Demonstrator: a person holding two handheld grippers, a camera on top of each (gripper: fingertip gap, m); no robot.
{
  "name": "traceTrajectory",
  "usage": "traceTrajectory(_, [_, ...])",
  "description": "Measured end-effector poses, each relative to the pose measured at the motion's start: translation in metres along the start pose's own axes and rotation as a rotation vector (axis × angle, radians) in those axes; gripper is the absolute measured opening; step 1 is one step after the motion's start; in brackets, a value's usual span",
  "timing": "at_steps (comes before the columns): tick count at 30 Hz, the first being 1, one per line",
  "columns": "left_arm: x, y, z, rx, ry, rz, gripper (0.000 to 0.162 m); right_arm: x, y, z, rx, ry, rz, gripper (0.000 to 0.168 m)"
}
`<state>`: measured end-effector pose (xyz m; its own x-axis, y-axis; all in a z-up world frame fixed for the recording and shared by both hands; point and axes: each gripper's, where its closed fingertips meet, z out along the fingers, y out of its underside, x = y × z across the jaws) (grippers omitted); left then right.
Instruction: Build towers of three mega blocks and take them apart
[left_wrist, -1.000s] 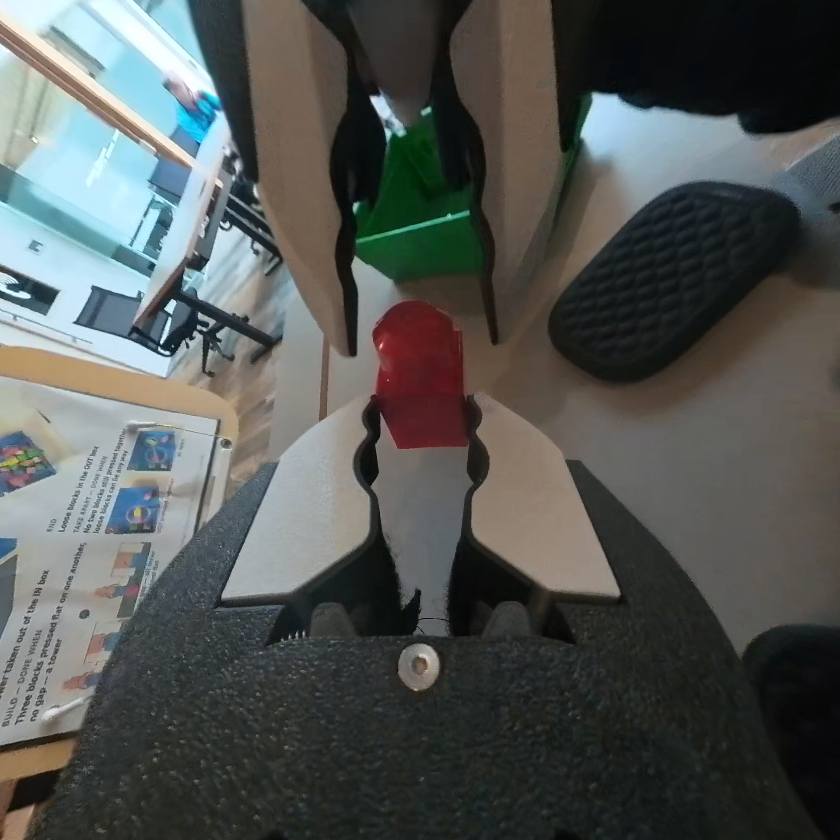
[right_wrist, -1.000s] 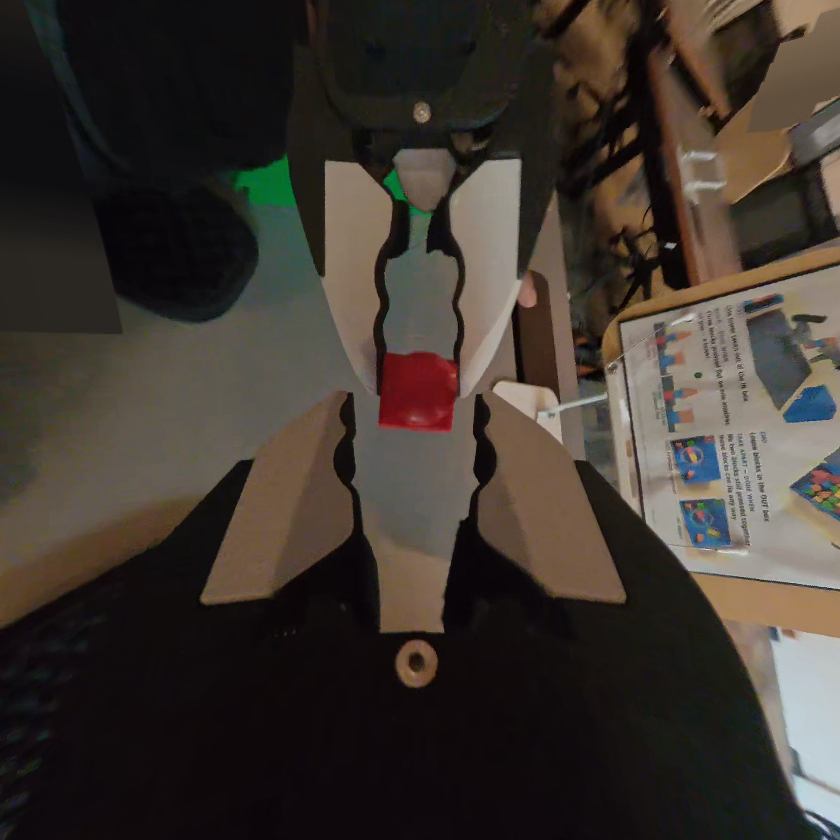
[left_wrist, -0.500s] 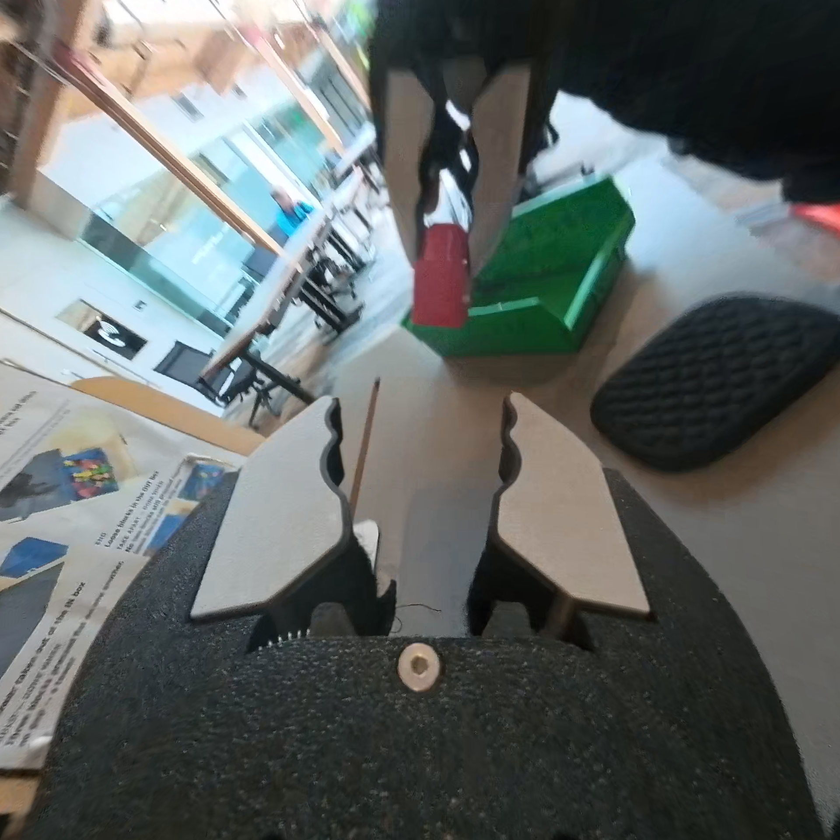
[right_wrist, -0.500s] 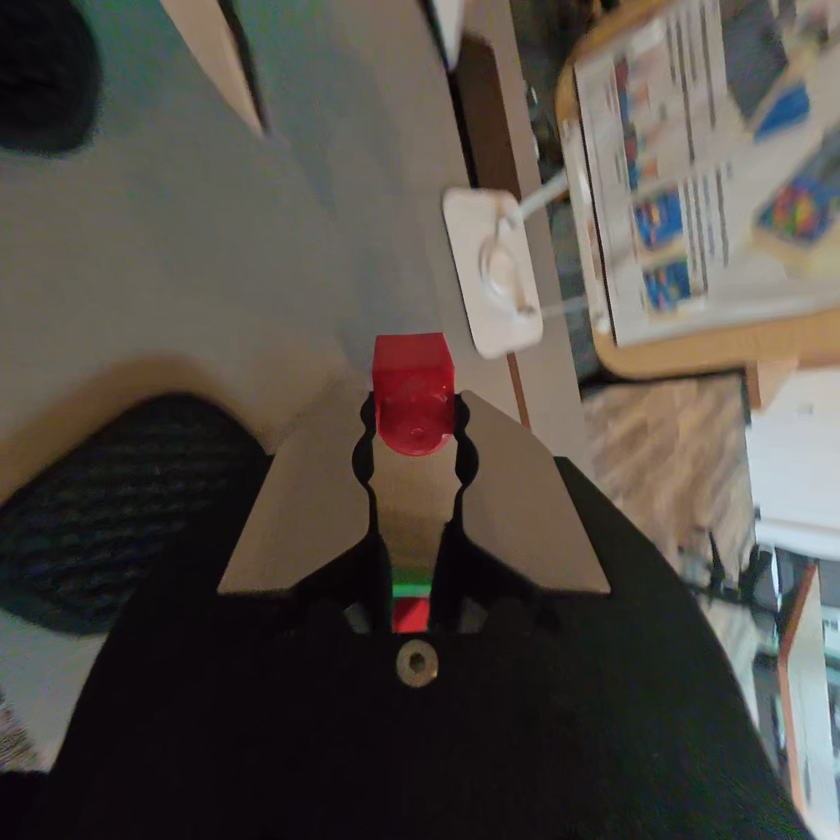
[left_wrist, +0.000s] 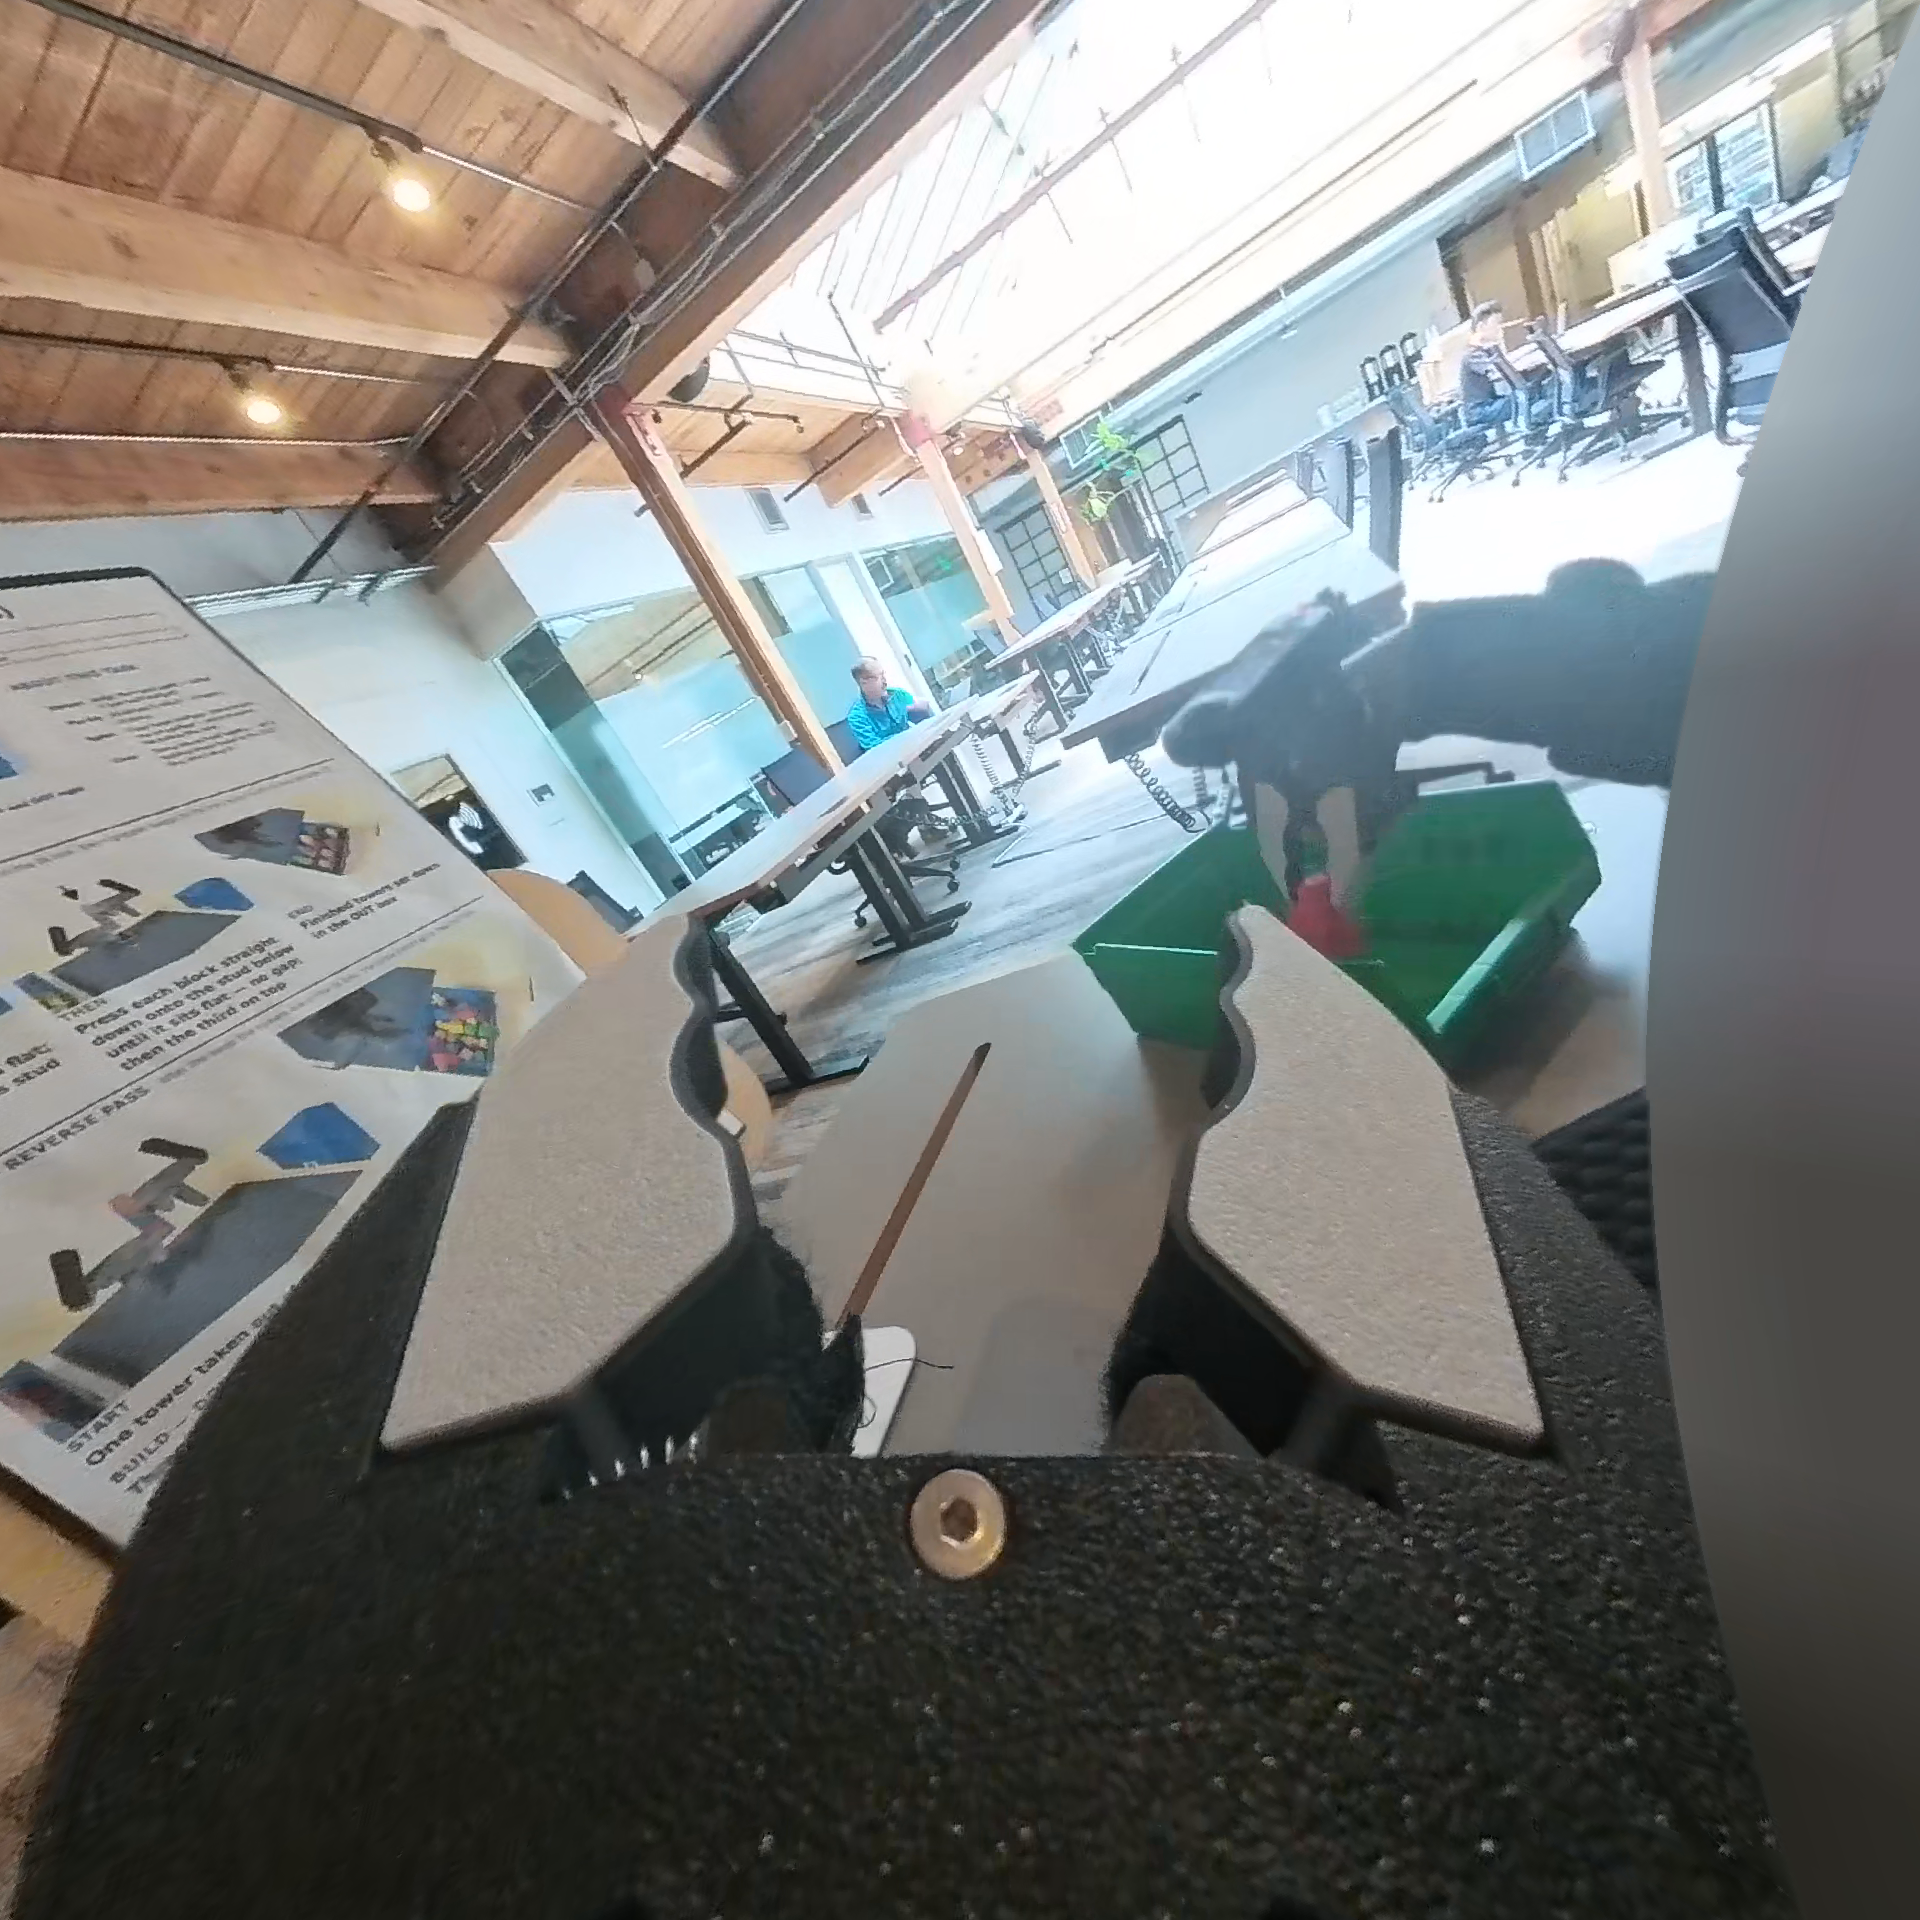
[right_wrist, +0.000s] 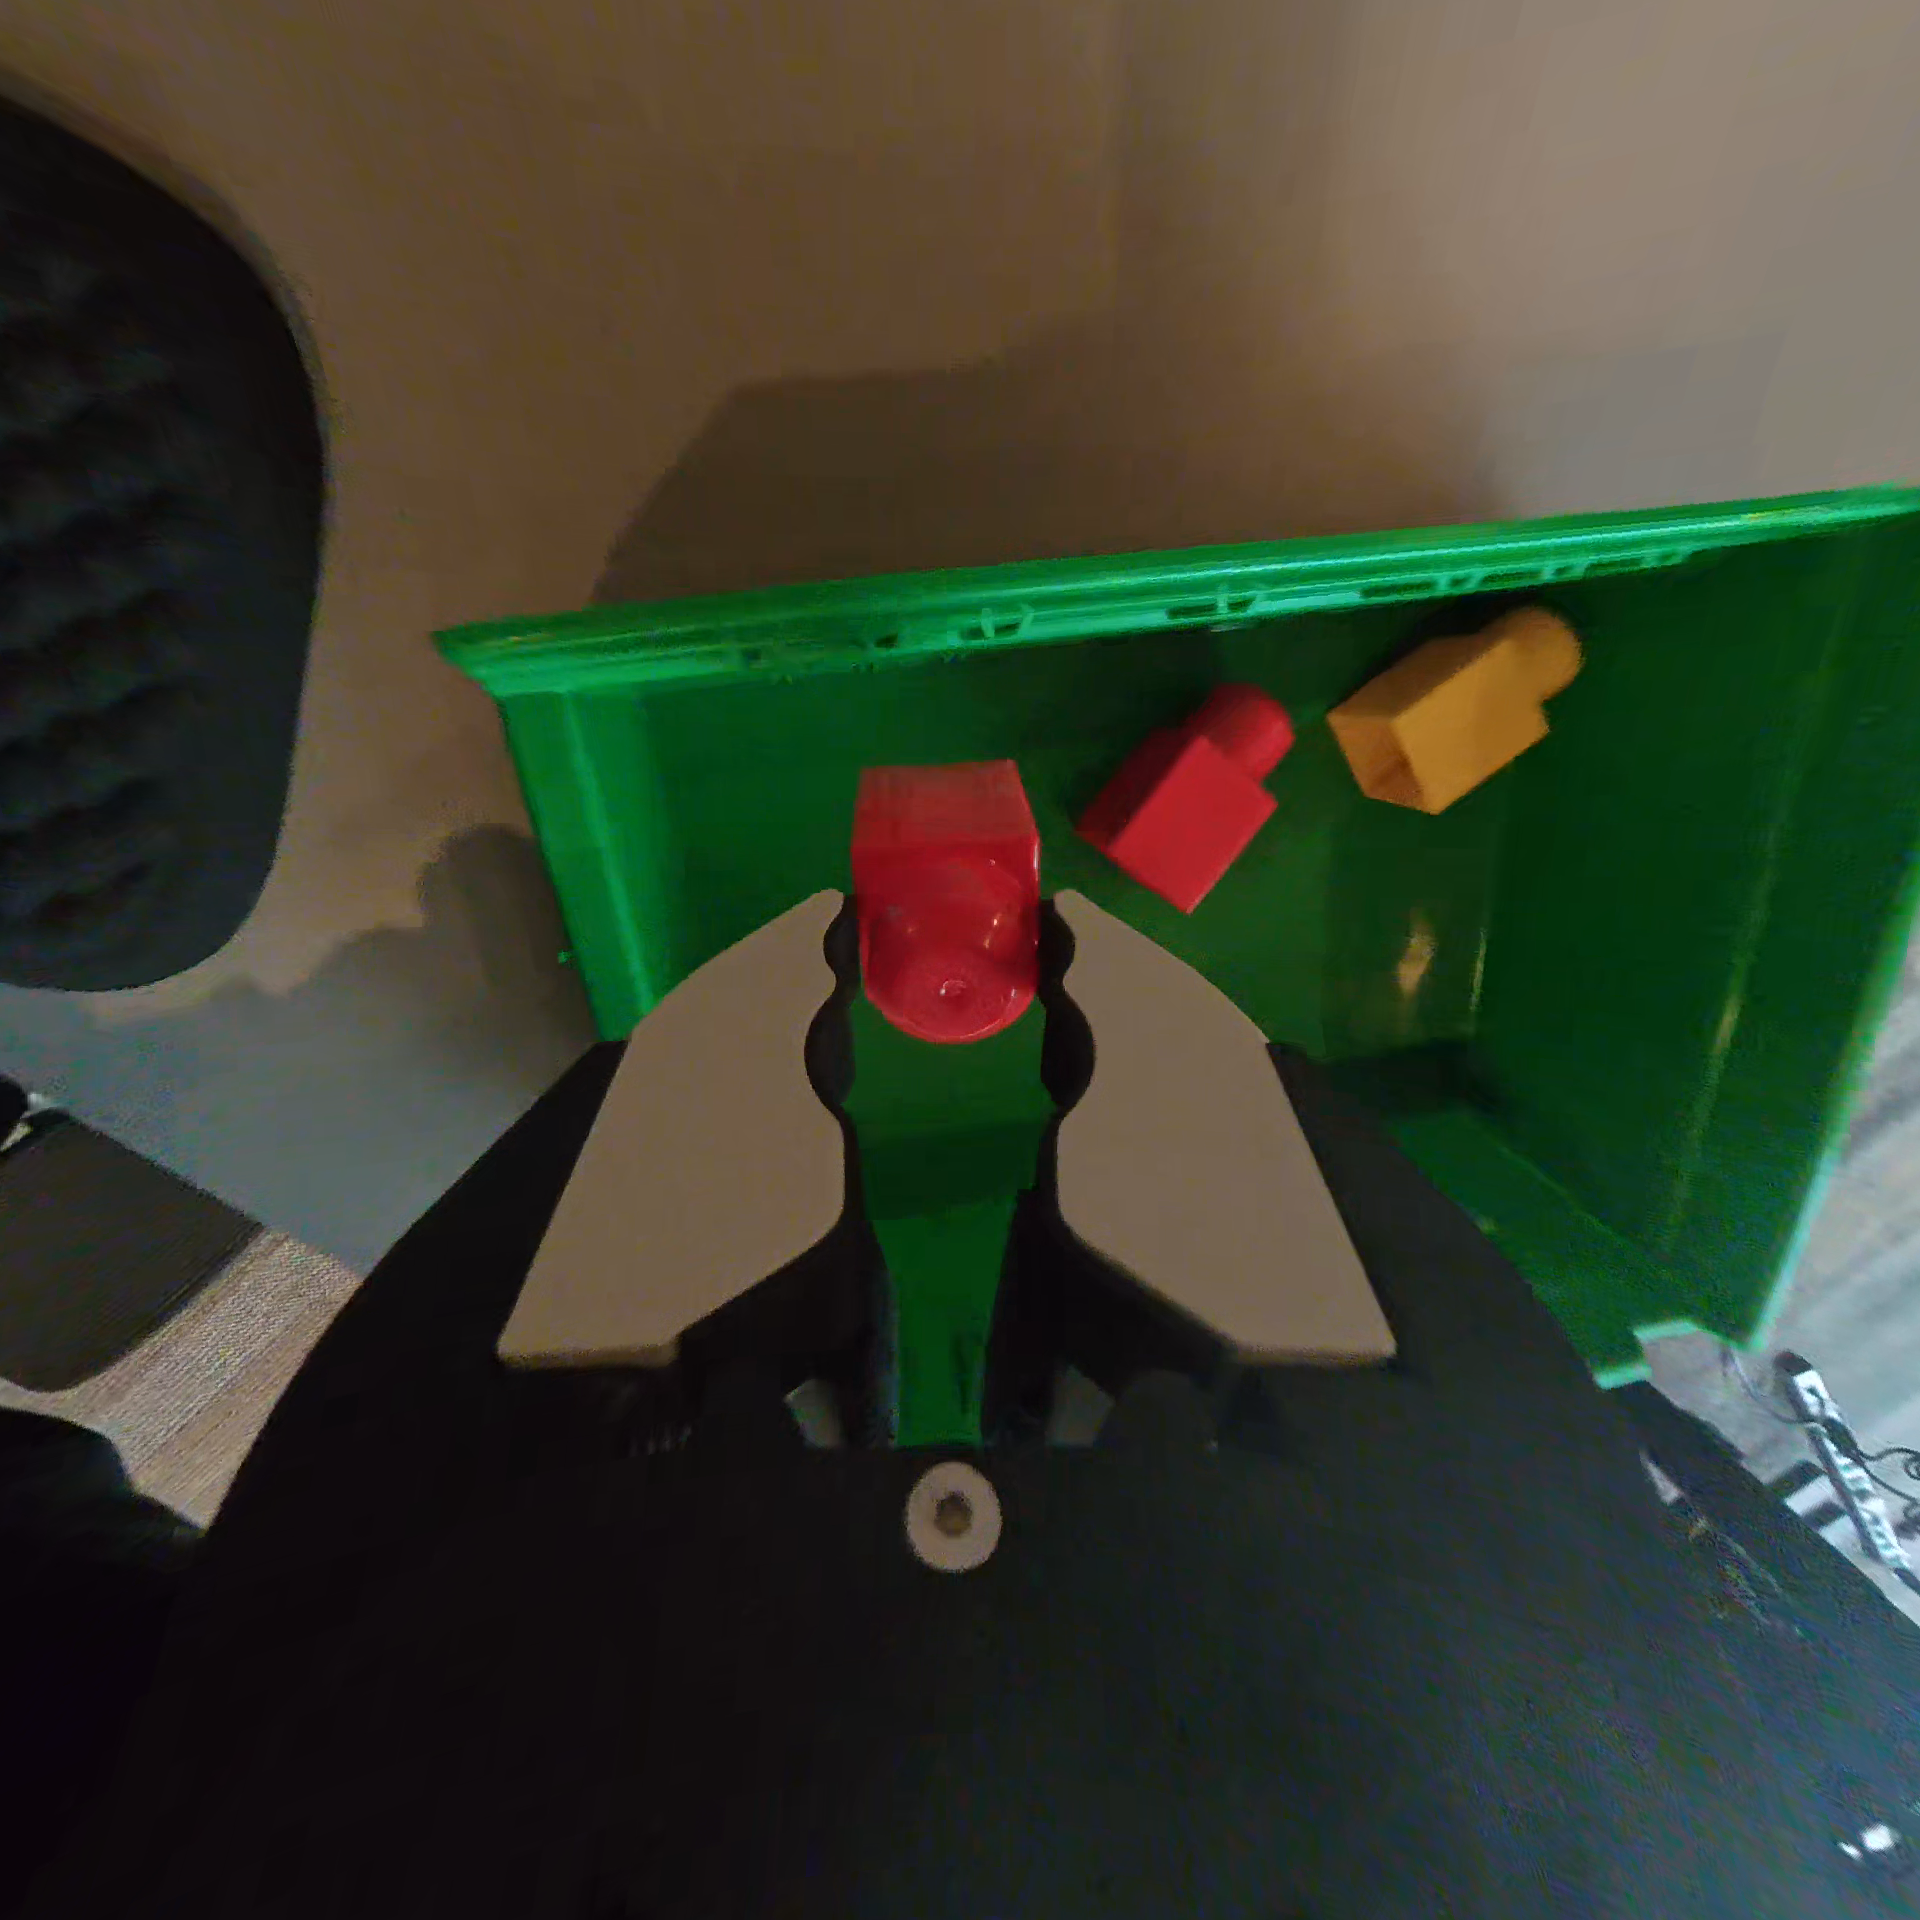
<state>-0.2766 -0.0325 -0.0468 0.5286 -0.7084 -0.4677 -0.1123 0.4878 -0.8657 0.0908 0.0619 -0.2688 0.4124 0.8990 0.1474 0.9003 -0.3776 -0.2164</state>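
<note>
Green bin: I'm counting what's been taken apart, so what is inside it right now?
Lying loose in the green bin are a red block and a yellow block. The right gripper holds another red block over it. The gripper hides the near floor.

A printed instruction sheet (left_wrist: 197, 997) with pictures and lines of text stands on the left.

The left gripper (left_wrist: 966, 1049) stands wide open, fingers level and empty. The right gripper (right_wrist: 945, 935) points steeply down, its fingertips (right_wrist: 800, 935) clamped on a red block (right_wrist: 940, 842).
</note>
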Motion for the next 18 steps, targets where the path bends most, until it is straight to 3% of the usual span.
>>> traceTrajectory(7, [0.000,0.005,-0.001,-0.026,0.005,0.018,0.090,0.004,0.004,0.049,-0.071,-0.068,-0.038,0.033])
traceTrajectory(18, [0.000,0.012,-0.001,-0.059,0.013,0.023,0.089,0.008,0.007,0.061,-0.129,-0.052,-0.025,0.033])
